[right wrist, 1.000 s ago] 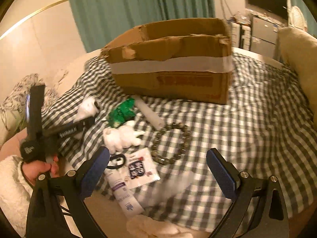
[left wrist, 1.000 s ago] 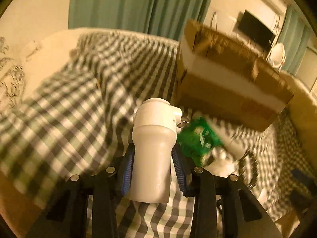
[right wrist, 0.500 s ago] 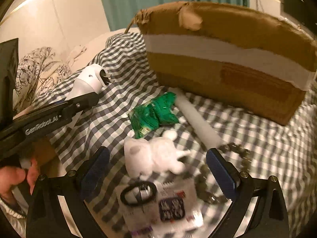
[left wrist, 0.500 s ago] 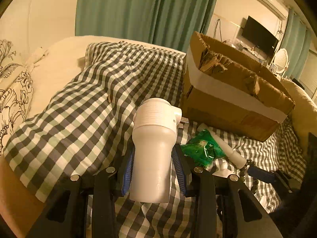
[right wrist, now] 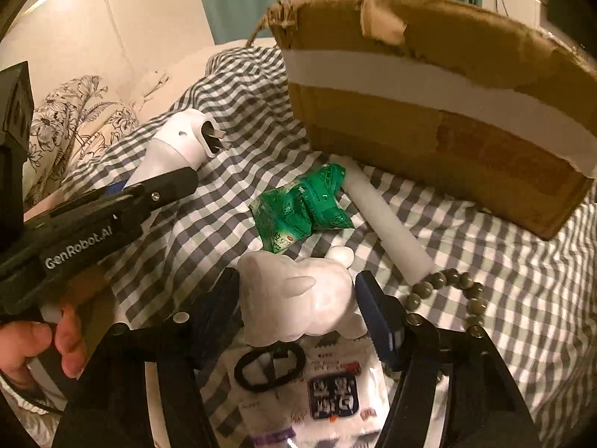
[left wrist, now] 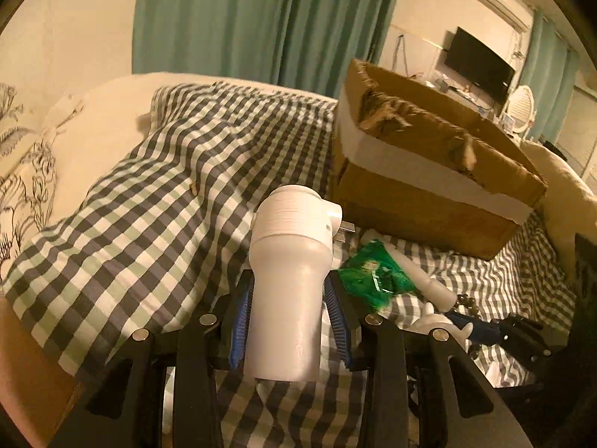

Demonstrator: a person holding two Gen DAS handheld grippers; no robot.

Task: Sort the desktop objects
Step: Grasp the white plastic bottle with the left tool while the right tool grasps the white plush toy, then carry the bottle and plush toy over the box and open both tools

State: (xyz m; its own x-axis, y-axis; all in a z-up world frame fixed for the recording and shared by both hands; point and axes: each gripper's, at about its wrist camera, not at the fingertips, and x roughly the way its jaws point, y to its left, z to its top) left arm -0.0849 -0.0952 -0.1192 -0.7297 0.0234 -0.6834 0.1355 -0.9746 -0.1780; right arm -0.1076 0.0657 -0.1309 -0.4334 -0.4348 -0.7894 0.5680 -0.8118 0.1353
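Note:
My left gripper point(left wrist: 287, 298) is shut on a white plastic device point(left wrist: 289, 261) with a round head, held upright above the checked cloth. In the right wrist view the same device point(right wrist: 175, 145) sticks out past the left gripper's black finger point(right wrist: 164, 186). My right gripper point(right wrist: 296, 310) points down at a white plush toy point(right wrist: 294, 291) lying on the cloth. Its jaws are closing, and the blue pads touch the toy's two sides. The open cardboard box point(right wrist: 429, 112) stands just behind.
A green packet point(right wrist: 302, 205), a white tube point(right wrist: 384, 224) and a bead bracelet point(right wrist: 459, 291) lie between the toy and the box. A printed sachet point(right wrist: 335, 399) and a black ring point(right wrist: 268, 367) lie under the right gripper. A hand point(right wrist: 37, 339) holds the left gripper.
The right gripper came forward and down over the items, then its jaws narrowed from wide open onto the plush toy. The left gripper kept still with the white device.

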